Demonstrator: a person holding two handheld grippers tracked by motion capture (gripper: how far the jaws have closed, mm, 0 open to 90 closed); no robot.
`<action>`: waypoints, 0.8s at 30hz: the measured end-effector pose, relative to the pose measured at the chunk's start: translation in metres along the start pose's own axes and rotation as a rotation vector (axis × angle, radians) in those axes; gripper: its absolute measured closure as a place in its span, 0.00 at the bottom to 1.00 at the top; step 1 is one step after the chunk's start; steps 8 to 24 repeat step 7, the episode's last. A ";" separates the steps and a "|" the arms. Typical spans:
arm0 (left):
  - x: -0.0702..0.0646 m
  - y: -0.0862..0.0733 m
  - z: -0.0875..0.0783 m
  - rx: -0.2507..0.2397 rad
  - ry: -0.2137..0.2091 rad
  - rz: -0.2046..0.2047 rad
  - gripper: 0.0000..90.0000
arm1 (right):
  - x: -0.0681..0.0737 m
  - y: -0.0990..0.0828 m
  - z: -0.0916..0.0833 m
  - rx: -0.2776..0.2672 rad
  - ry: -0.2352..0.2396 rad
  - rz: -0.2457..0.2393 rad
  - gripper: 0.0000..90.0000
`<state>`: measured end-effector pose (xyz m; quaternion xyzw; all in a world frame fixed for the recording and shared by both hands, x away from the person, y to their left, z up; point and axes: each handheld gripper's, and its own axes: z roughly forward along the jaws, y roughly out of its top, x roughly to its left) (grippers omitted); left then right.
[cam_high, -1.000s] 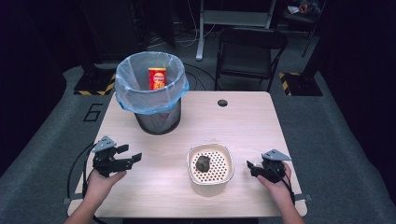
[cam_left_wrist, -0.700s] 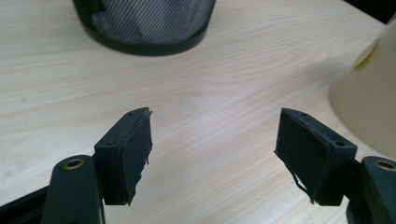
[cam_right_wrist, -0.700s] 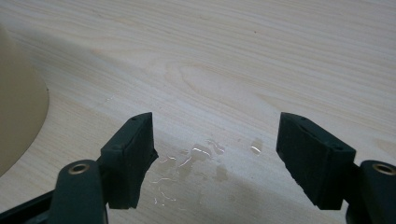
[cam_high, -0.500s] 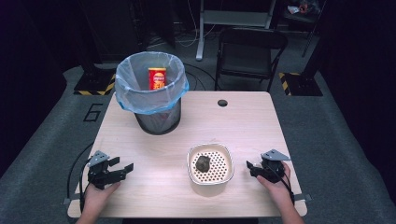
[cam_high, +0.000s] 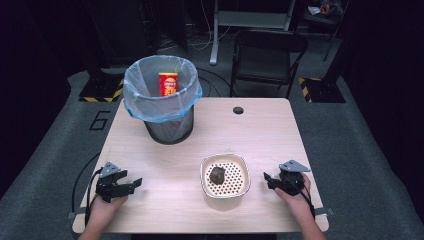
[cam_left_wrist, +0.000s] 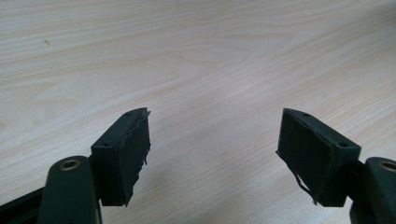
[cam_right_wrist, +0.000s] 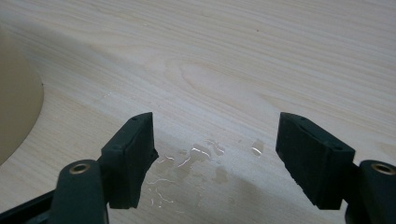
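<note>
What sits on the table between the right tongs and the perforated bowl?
Only bare tabletop in the high view separates the right tongs from the bowl. The right gripper view adds a small water spill there.

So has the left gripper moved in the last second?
Yes. The left gripper has pulled back toward the person's table edge, farther from the bin, jaws open.
</note>
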<state>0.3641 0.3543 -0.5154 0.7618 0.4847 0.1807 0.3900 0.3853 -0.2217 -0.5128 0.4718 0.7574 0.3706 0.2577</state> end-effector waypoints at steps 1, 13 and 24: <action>-0.001 0.000 0.002 0.008 -0.003 0.000 0.26 | -0.001 0.000 0.000 0.000 0.001 -0.009 0.31; 0.001 -0.003 0.008 0.036 0.014 0.057 0.24 | -0.006 -0.002 0.001 0.003 -0.013 0.004 0.31; 0.001 -0.003 0.008 0.036 0.014 0.057 0.24 | -0.006 -0.002 0.001 0.003 -0.013 0.004 0.31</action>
